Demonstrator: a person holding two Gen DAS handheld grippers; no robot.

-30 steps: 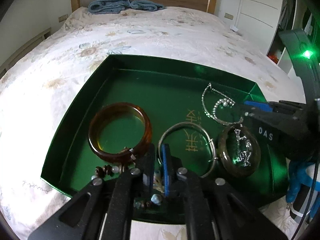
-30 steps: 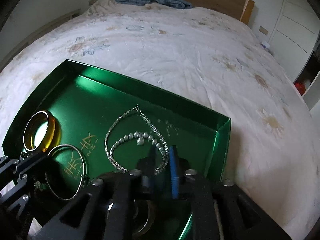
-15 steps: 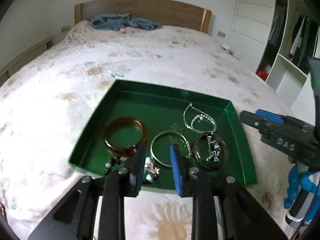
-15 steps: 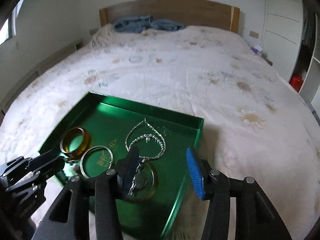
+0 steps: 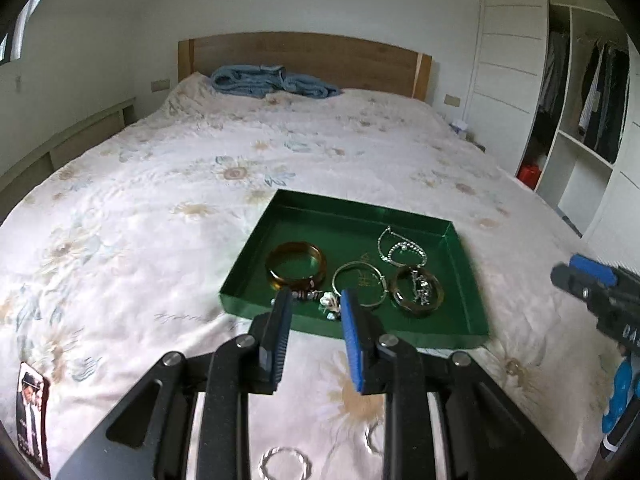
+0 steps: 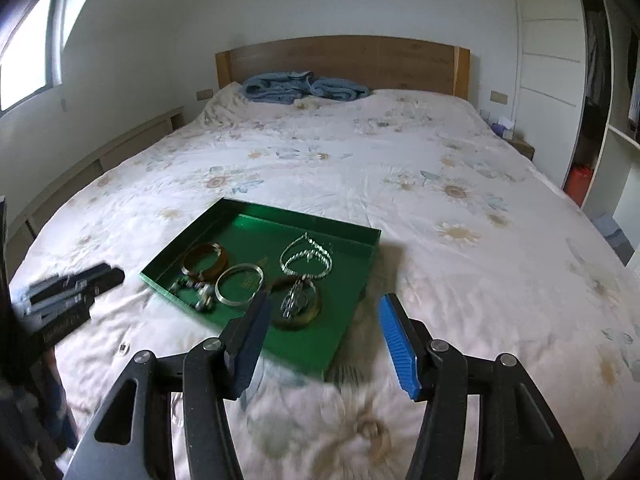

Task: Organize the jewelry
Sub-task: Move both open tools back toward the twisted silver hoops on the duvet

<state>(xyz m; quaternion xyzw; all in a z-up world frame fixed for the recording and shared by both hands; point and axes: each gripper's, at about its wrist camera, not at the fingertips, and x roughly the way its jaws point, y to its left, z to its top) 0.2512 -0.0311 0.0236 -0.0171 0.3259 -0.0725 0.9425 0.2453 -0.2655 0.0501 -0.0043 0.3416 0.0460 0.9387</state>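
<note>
Beside the left gripper [image 5: 314, 300], a card [image 5: 32, 412] is seen only from the left wrist; both the left and the right gripper [image 6: 324, 312] are held open and empty, the right's jaws just widened, the tray [image 5: 468, 280] of jewelry lying beyond.

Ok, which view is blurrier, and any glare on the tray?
Right wrist view: motion smear on the left gripper and near bedspread, bright sheen on the green tray floor. Left wrist view: sharper, tray evenly lit, edges bowed by fisheye.

Left gripper [image 5: 314, 304]: black frame, blue ribbed pads, silver screws.
Right gripper [image 6: 322, 308]: same build, white lettering.
</note>
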